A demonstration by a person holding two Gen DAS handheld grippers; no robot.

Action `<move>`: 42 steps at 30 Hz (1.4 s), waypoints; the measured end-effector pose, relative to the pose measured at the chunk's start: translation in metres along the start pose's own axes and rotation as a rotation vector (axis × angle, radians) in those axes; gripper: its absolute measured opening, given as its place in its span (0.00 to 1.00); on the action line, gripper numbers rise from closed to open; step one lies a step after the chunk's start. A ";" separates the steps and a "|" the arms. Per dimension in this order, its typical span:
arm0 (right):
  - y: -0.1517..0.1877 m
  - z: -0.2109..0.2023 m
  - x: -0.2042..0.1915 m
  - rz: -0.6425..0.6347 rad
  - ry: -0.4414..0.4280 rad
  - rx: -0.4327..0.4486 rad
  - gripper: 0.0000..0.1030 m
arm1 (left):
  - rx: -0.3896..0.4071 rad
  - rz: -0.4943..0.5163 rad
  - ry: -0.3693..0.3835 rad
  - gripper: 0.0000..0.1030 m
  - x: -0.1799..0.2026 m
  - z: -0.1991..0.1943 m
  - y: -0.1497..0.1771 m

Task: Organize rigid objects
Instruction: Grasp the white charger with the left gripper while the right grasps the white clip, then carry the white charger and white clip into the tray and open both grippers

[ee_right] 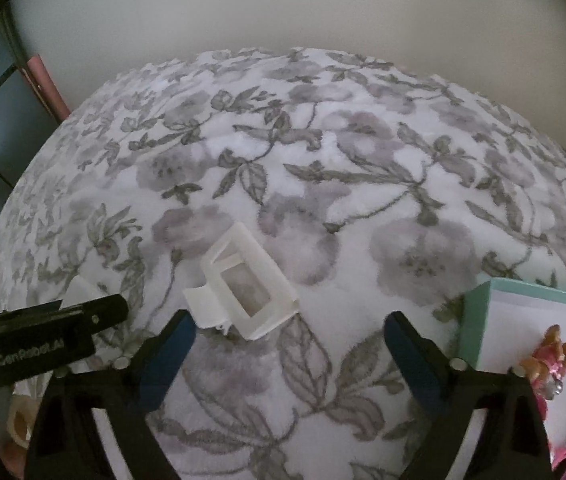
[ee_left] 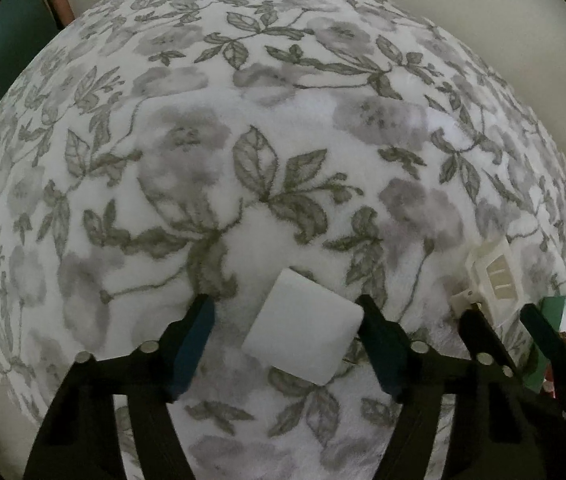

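Observation:
A flat white square block (ee_left: pixel 303 330) lies on the floral blanket between the fingers of my left gripper (ee_left: pixel 287 340), which is open. A white plastic hair claw clip (ee_right: pixel 243 286) lies on the blanket just ahead of my right gripper (ee_right: pixel 287 356), which is open and empty. The clip also shows in the left wrist view (ee_left: pixel 491 280), with the right gripper (ee_left: pixel 503 328) next to it. The left gripper (ee_right: pixel 83 316) shows at the left of the right wrist view, over the white block (ee_right: pixel 83 288).
A teal box (ee_right: pixel 479 320) with a white inside holds small pink doll figures (ee_right: pixel 547 364) at the right. The floral blanket (ee_left: pixel 283 140) spreads far ahead. A pale wall stands behind. A tape roll (ee_right: pixel 19 420) lies at lower left.

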State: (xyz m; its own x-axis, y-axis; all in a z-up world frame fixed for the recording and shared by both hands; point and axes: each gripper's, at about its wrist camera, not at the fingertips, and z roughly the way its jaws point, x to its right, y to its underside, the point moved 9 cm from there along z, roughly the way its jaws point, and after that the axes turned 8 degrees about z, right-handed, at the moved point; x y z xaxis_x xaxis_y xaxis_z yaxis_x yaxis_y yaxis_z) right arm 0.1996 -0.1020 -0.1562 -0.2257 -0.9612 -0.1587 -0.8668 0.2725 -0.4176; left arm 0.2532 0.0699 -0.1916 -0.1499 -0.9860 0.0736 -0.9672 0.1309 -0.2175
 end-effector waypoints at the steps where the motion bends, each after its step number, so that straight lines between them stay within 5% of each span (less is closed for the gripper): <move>1: 0.000 0.002 -0.001 -0.006 0.003 0.001 0.91 | -0.001 -0.001 -0.002 0.67 0.000 -0.001 0.001; 11: -0.004 0.011 -0.005 -0.022 0.048 0.018 0.87 | 0.008 -0.002 -0.014 0.57 0.002 -0.004 0.005; 27: -0.001 0.008 -0.021 -0.118 0.045 0.030 0.57 | 0.016 0.010 -0.033 0.55 0.009 -0.011 0.011; 42: 0.002 0.002 -0.018 -0.097 0.030 0.019 0.57 | 0.019 0.007 -0.019 0.54 0.015 -0.016 0.015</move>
State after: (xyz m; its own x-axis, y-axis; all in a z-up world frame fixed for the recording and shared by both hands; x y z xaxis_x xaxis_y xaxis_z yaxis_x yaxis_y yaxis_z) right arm 0.2033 -0.0837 -0.1562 -0.1545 -0.9839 -0.0901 -0.8765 0.1786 -0.4470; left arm 0.2334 0.0589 -0.1782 -0.1530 -0.9868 0.0532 -0.9621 0.1364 -0.2362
